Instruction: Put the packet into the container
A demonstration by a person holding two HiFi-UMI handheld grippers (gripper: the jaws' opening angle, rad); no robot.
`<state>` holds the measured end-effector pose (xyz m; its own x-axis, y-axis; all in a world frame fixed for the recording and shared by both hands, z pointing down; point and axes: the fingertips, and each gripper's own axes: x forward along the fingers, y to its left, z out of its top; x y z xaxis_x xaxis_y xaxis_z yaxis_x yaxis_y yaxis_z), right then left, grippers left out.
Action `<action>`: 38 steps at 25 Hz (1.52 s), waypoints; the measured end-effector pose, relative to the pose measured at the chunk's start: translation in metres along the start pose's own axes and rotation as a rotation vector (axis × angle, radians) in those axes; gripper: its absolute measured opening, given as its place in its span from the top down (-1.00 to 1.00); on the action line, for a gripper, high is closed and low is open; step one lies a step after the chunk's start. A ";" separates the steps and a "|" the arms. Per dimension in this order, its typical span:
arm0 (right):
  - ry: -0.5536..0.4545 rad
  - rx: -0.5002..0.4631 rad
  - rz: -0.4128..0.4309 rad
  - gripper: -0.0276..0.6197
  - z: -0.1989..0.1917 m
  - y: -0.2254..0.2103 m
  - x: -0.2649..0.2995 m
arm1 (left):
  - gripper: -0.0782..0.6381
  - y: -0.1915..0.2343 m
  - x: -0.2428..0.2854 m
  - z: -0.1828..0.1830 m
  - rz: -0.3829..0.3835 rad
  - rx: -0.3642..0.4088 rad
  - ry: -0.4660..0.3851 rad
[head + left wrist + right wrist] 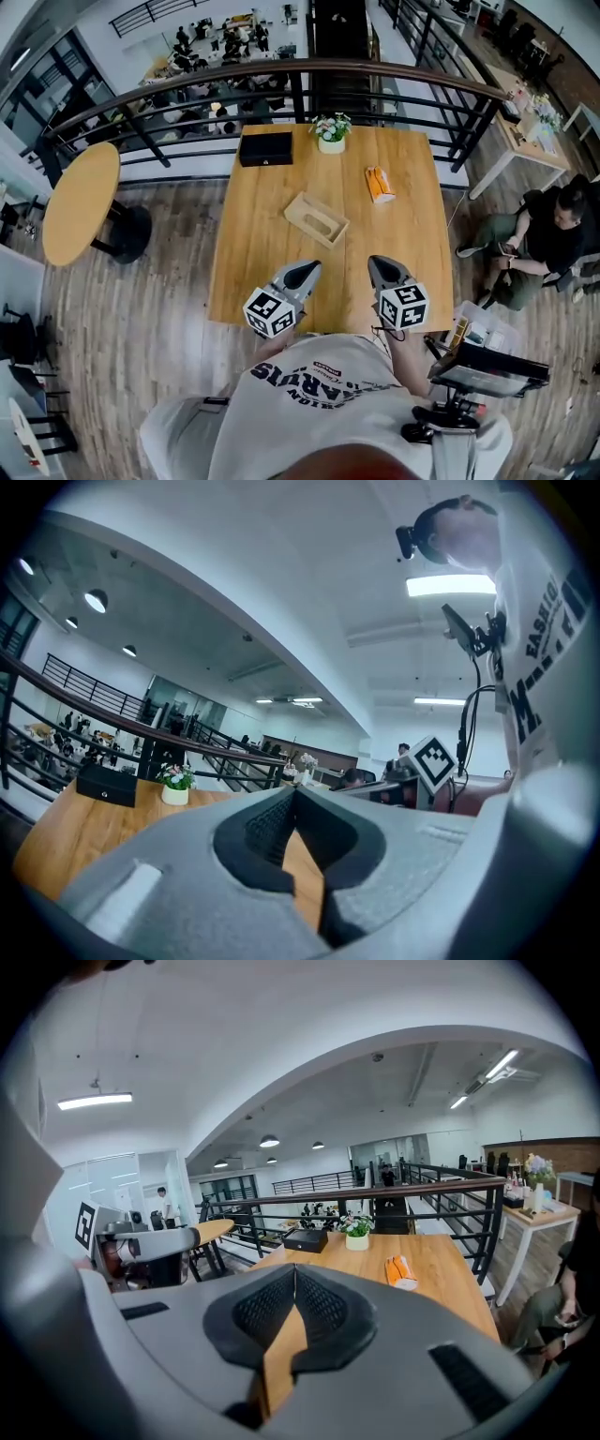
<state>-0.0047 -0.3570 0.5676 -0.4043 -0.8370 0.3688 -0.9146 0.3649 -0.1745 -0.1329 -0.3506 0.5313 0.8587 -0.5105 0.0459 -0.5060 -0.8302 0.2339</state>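
Note:
An orange packet [379,184] lies flat on the right half of the wooden table [272,300]; the right gripper view shows the packet [401,1271] ahead and to the right of the jaws. A shallow wooden container [316,219] sits near the table's middle, to the left of the packet and nearer to me. My left gripper [307,270] and right gripper [379,263] hover side by side over the near edge, short of both. Both are shut and empty, their tips meeting in the left gripper [293,793] view and the right gripper [294,1271] view. The jaws hide the container in both gripper views.
A black box [265,148] and a small flower pot [331,132] stand at the table's far edge, before a black railing [281,80]. A round table [80,202] is at the left. A seated person [539,239] and equipment on a stand [487,370] are at the right.

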 end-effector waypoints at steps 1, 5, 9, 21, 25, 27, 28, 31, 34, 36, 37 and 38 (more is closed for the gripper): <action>0.006 -0.003 0.003 0.89 0.001 -0.002 0.003 | 0.77 0.002 0.000 -0.002 -0.002 0.000 0.009; 0.048 -0.032 -0.002 0.88 0.004 -0.021 0.011 | 0.77 0.005 0.002 -0.003 -0.013 0.010 0.015; 0.085 -0.064 -0.036 0.83 0.017 -0.053 0.023 | 0.77 0.010 0.002 0.001 0.004 0.003 -0.011; 0.416 -0.212 -0.103 -0.19 0.030 -0.175 0.142 | 0.77 0.041 -0.007 -0.007 0.093 -0.033 -0.016; 0.526 -0.222 -0.119 -0.23 0.019 -0.222 0.206 | 0.77 0.060 -0.015 -0.006 0.167 -0.048 -0.009; 0.570 -0.212 -0.137 -0.24 0.015 -0.250 0.232 | 0.77 0.065 -0.012 -0.003 0.192 -0.057 -0.009; 0.592 -0.206 -0.149 -0.24 0.011 -0.265 0.243 | 0.77 0.067 -0.010 -0.002 0.202 -0.062 -0.008; 0.668 -0.175 -0.168 -0.26 -0.014 -0.299 0.285 | 0.77 0.072 -0.010 0.000 0.243 -0.072 0.006; 0.747 -0.144 -0.195 -0.27 -0.043 -0.330 0.322 | 0.77 0.081 -0.009 0.002 0.281 -0.077 0.014; 0.792 -0.126 -0.212 -0.27 -0.062 -0.349 0.340 | 0.77 0.087 -0.006 0.003 0.298 -0.081 0.015; 0.813 -0.115 -0.219 -0.27 -0.072 -0.357 0.348 | 0.77 0.090 -0.004 0.003 0.309 -0.084 0.016; 0.831 -0.105 -0.224 -0.27 -0.081 -0.364 0.356 | 0.77 0.093 -0.003 0.002 0.320 -0.088 0.017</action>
<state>0.1837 -0.7547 0.8364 -0.0542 -0.3394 0.9391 -0.9536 0.2966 0.0522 -0.1830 -0.4269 0.5506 0.6587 -0.7380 0.1467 -0.7422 -0.6051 0.2882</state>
